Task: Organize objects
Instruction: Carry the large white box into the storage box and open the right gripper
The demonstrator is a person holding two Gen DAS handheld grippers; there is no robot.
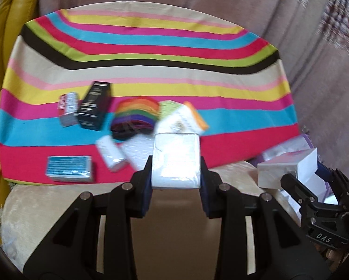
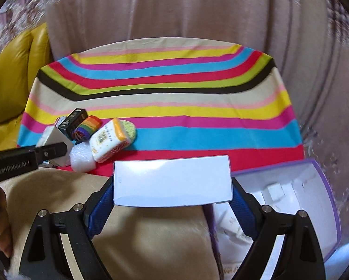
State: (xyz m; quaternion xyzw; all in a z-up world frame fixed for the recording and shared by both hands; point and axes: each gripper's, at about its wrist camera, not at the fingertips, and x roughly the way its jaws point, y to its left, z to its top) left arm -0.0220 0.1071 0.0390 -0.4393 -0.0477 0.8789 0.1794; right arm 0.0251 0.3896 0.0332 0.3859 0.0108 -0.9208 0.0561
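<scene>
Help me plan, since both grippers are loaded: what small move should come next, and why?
Probably lower the right gripper rightward, setting its wide white cardboard box into the open purple-edged tray beside it; the left gripper holds a small white wrapped block.

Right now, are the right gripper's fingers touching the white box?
Touching: in the right wrist view both blue fingers press the white box's ends.

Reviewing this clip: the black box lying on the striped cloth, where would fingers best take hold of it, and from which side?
Judging from the left wrist view, the black box lies flat, its long axis running away from the camera. Grip across its two long side faces near the middle, coming down from above. A red-and-white box sits close on its left, leaving little room there, so the upper end may be freer.
</scene>
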